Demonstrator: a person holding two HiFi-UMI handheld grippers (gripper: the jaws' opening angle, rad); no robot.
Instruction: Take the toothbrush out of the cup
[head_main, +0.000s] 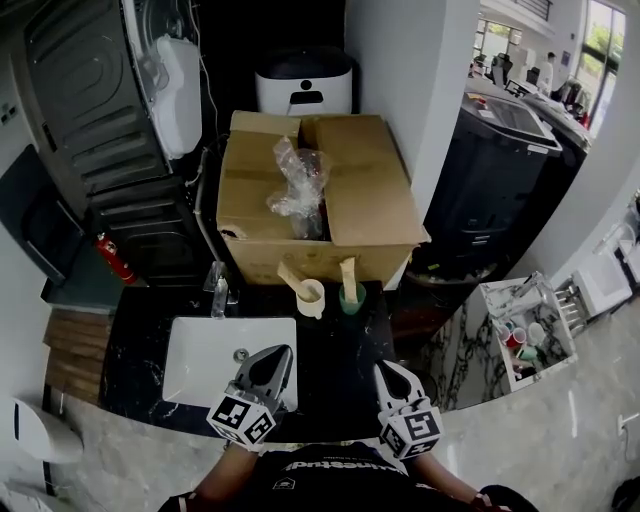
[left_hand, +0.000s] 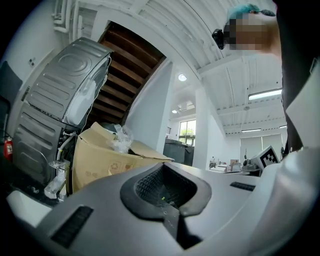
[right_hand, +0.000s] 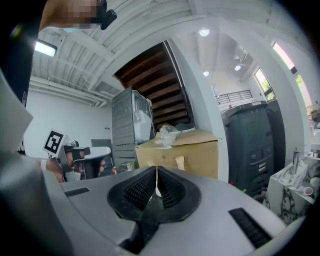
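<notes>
Two cups on one black counter: a cream cup and a green cup. Two toothbrushes, one per cup: the left toothbrush in the cream, the right toothbrush in the green. One white sink, one tap. One cardboard box, holding one plastic bag. One red fire extinguisher. Two grippers in the foreground: the left gripper, the right gripper.

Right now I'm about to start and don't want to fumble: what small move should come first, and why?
Probably open the right gripper: its jaws are together with nothing between them, and it sits short of the green cup, whose toothbrush stands up out of it. Shut jaws could not take the handle.
</notes>
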